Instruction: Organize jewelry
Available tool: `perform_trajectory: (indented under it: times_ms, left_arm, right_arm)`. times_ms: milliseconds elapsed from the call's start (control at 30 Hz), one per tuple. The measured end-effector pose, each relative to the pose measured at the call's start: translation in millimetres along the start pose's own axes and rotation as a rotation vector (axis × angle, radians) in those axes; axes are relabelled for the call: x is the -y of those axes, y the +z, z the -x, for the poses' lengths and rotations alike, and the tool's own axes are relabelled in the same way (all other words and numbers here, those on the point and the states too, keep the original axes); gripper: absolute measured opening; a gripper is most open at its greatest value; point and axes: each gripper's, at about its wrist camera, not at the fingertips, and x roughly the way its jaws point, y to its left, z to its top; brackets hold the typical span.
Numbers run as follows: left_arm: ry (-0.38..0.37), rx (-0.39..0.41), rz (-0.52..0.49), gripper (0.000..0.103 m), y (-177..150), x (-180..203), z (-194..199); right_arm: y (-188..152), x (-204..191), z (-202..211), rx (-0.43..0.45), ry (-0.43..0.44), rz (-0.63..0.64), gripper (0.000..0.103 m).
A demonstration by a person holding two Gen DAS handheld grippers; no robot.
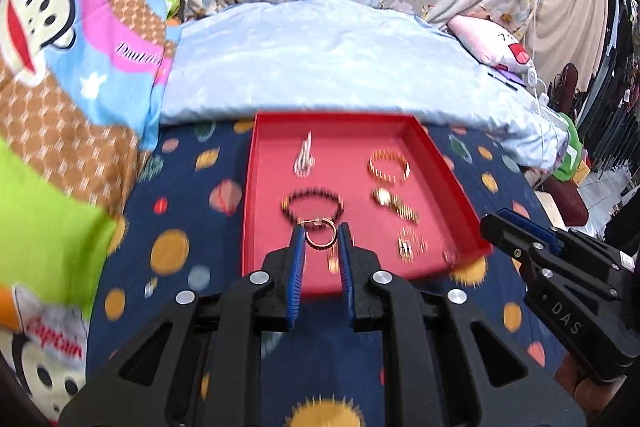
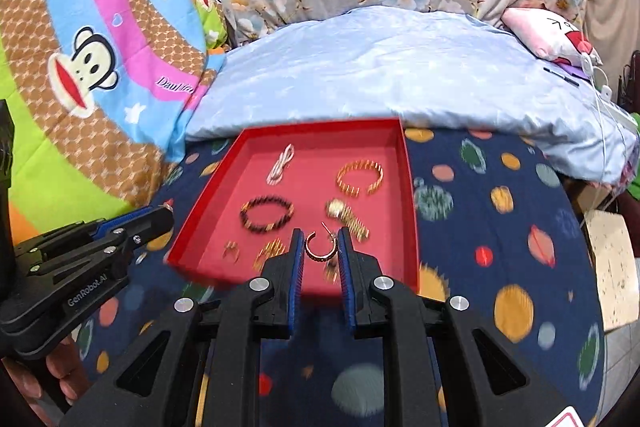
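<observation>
A red tray (image 1: pixel 256 187) (image 2: pixel 406 187) lies on the navy planet-print cloth. It holds a white chain (image 1: pixel 304 157) (image 2: pixel 280 163), a gold cuff (image 1: pixel 389 166) (image 2: pixel 360 177), a dark beaded bracelet (image 1: pixel 313 207) (image 2: pixel 266 214), a gold watch (image 1: pixel 394 206) (image 2: pixel 346 217) and small gold pieces (image 1: pixel 410 245) (image 2: pixel 270 249). My left gripper (image 1: pixel 321 239) is shut on a rose-gold hoop earring (image 1: pixel 320 235) over the tray's near part. My right gripper (image 2: pixel 320 245) is shut on a matching hoop earring (image 2: pixel 318 247). Each gripper also shows in the other's view (image 1: pixel 516 227) (image 2: pixel 132 223).
A light blue pillow (image 1: pixel 320 67) (image 2: pixel 400 75) lies just behind the tray. A cartoon monkey blanket (image 1: pixel 60 67) (image 2: pixel 100 67) is at the left. A pink plush (image 1: pixel 492 43) (image 2: pixel 548 35) and white cables sit at the right. A cardboard piece (image 2: pixel 608 267) lies off the bed's right edge.
</observation>
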Motion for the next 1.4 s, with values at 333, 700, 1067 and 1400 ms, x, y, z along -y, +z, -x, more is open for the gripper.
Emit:
perform_trajectory:
  times_ms: [333, 700, 1067, 1400]
  left_arm:
    - [0.018, -0.021, 0.030, 0.016, 51.1, -10.3, -72.5]
    - [0.080, -0.046, 0.024, 0.019, 63.1, -15.7, -123.9]
    - [0.125, 0.007, 0.026, 0.045, 59.5, -22.6, -96.2]
    - [0.157, 0.010, 0.040, 0.054, 3.6, -29.9, -34.9]
  right_arm:
    - [45.4, 22.0, -68.2, -0.027, -0.019, -0.018, 0.016]
    - [47.7, 35.1, -110.8, -0.054, -0.033, -0.024, 0.019]
    - [42.6, 32.5, -82.8, -0.010, -0.064, -0.013, 0.036]
    - [-8.6, 7.0, -27.2, 0.001, -0.108, 0.011, 0.050]
